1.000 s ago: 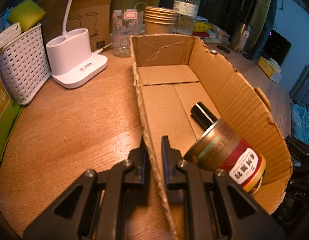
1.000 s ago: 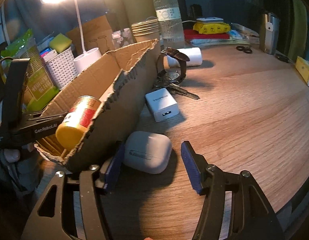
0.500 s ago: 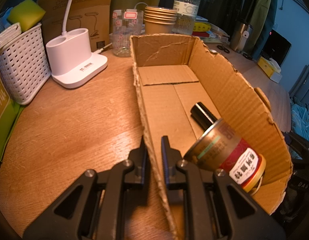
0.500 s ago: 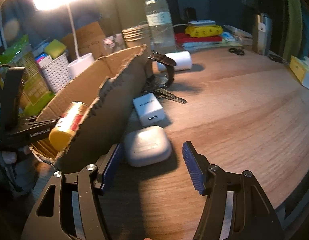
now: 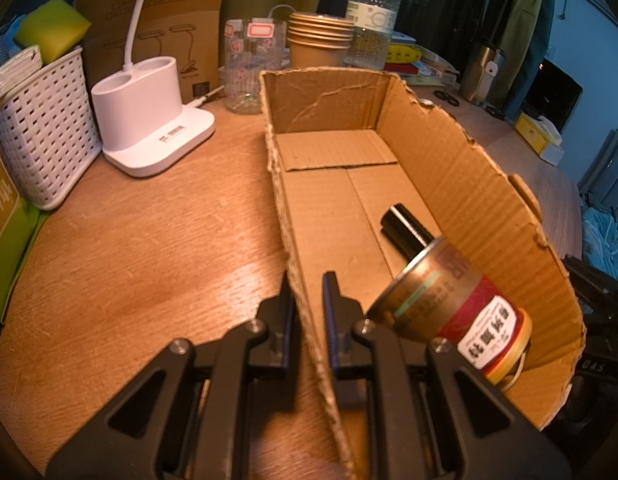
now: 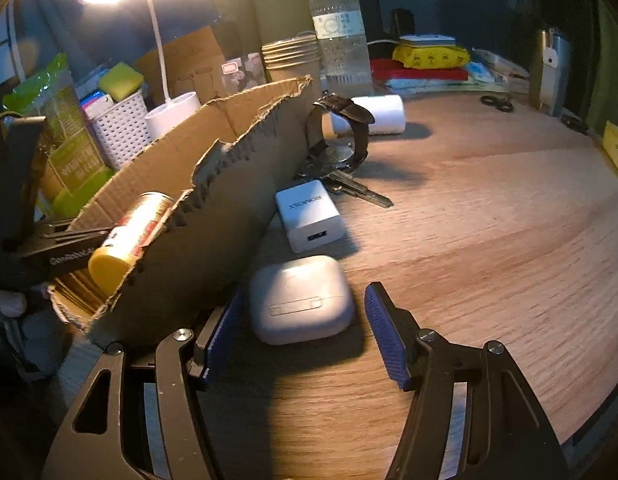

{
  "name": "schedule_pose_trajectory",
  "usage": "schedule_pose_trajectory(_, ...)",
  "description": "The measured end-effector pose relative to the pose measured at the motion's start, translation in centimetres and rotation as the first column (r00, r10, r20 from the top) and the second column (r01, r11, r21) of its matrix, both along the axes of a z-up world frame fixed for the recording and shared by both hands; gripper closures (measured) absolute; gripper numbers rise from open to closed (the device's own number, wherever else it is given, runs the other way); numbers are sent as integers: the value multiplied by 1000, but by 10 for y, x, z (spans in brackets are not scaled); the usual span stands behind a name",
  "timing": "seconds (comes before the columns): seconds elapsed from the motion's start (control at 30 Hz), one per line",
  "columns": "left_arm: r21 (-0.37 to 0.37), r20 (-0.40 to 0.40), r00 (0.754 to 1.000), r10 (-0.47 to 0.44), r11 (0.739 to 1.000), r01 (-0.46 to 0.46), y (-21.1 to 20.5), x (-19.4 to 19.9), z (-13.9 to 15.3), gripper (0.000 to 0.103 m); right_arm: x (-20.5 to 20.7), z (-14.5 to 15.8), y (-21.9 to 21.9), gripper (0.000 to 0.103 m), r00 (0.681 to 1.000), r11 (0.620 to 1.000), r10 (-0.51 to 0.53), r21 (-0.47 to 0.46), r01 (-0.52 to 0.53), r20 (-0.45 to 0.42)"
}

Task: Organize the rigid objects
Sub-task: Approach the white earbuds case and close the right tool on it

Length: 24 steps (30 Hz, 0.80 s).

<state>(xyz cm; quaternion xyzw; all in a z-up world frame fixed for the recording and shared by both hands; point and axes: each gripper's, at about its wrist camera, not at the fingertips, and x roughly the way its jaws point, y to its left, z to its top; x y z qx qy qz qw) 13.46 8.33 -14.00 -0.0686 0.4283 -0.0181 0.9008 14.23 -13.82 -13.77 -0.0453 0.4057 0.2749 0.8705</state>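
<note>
My left gripper [image 5: 307,280] is shut on the near left wall of an open cardboard box [image 5: 461,184]. Inside the box lie a brown tin with a red label and yellow lid [image 5: 449,304] and a black cylinder [image 5: 405,226]. In the right wrist view my right gripper [image 6: 303,300] is open, its blue pads on either side of a white earbud case [image 6: 301,300] lying on the table against the box's outer wall [image 6: 213,208]. Beyond the case lie a white charger [image 6: 309,216], keys [image 6: 357,190] and a wristwatch [image 6: 341,136].
Left of the box stand a white lamp base [image 5: 149,120], a white basket [image 5: 41,128] and a green pack [image 5: 1,224]. Behind it stand a glass jar [image 5: 251,68], stacked paper cups [image 5: 319,42] and a water bottle [image 6: 341,36]. A white roll [image 6: 379,116] lies past the watch.
The right gripper has moved closer around the earbud case and the view has shifted slightly. The left gripper and the box have not moved.
</note>
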Motion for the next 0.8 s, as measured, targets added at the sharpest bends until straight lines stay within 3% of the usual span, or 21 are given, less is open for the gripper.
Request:
schedule_pose_trajectory(0.1, 0, 0, 1000, 0, 1000, 0, 0, 0, 0, 90, -1, 0, 1, 39, 1000, 1000, -5, 1, 5, 5)
schedule_pose_trajectory(0.2, 0, 0, 1000, 0, 1000, 0, 0, 0, 0, 90, -4, 0, 3, 46, 1000, 1000, 5, -5, -5, 11)
schedule_pose_trajectory(0.5, -1, 0, 1000, 0, 1000, 0, 0, 0, 0, 90, -5, 3, -2, 47, 999, 1000, -29, -1, 29, 20)
schedule_pose_trajectory(0.8, 0, 0, 1000, 0, 1000, 0, 0, 0, 0, 90, -8, 25, -12, 47, 995, 997, -72, 28, 70, 74)
